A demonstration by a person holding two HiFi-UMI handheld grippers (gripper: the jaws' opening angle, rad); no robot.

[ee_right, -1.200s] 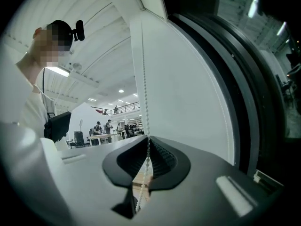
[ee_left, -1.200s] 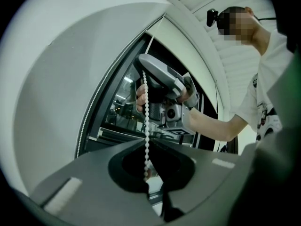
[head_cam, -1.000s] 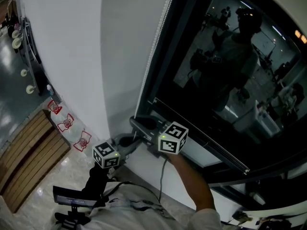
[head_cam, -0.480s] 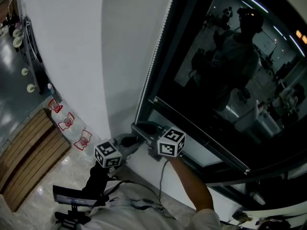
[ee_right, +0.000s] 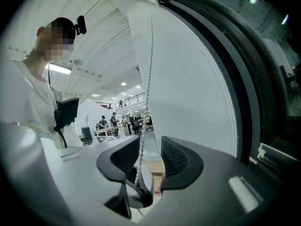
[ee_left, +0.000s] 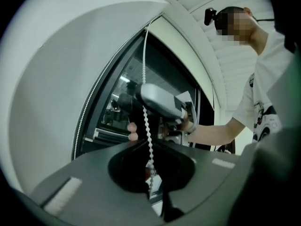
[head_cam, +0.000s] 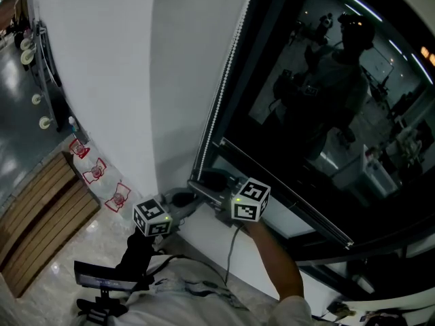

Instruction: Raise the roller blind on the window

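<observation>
White bead cord point(ee_right: 148, 79) hung loose between the jaws of the right gripper point(ee_right: 151, 147). They had just been opening, pads clear of it: released. The left gripper point(ee_left: 146, 144), lower on the same cord, was clenched on it. Judged: the left holds the pull while the right is free for a fresh hold. Beyond, the cord ran up the window point(head_cam: 326, 114) frame's left edge, tight against the white wall point(head_cam: 102, 60). Blind not discernible against dark glass. Red-labelled bottles point(head_cam: 95, 175) and wooden bench point(head_cam: 41, 223) lay well apart on the floor.
</observation>
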